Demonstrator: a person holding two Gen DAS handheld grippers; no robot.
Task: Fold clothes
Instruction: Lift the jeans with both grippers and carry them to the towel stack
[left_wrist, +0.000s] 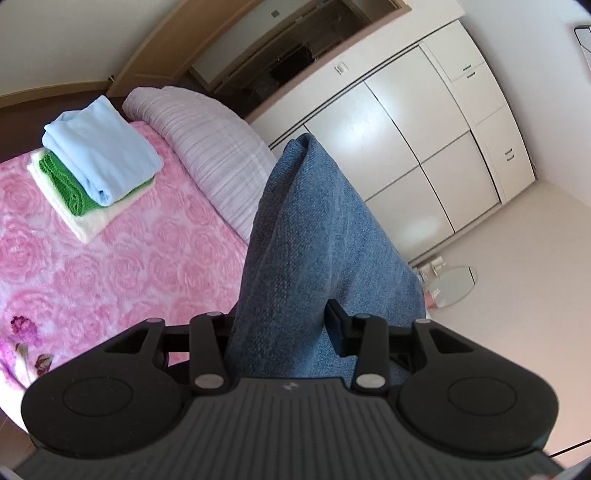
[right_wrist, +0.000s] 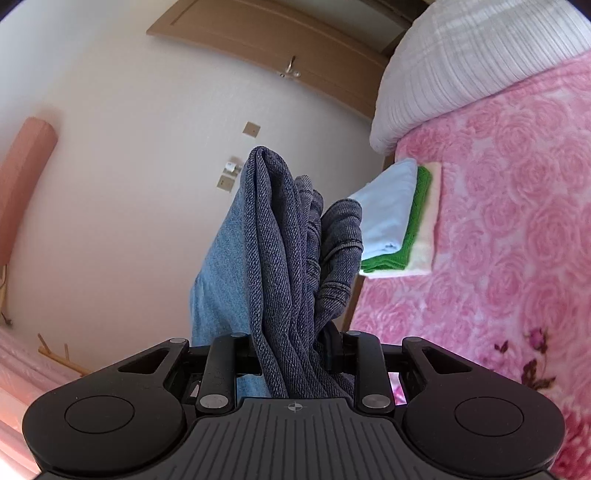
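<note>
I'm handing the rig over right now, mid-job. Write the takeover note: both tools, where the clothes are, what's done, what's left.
Left tool: shut on the jeans, denim bunched between its fingers.
Right tool: shut on the jeans too, gripping several gathered layers of denim.
The jeans are carried in the air between both tools, near the edge of the bed, not yet laid down.
Done: a folded stack sits on the pink rose blanket near the striped pillow, light blue on top, green in the middle, cream at the bottom.
Left: probably finish folding the jeans and add them to the stack. Whether other clothes remain is out of view.
</note>
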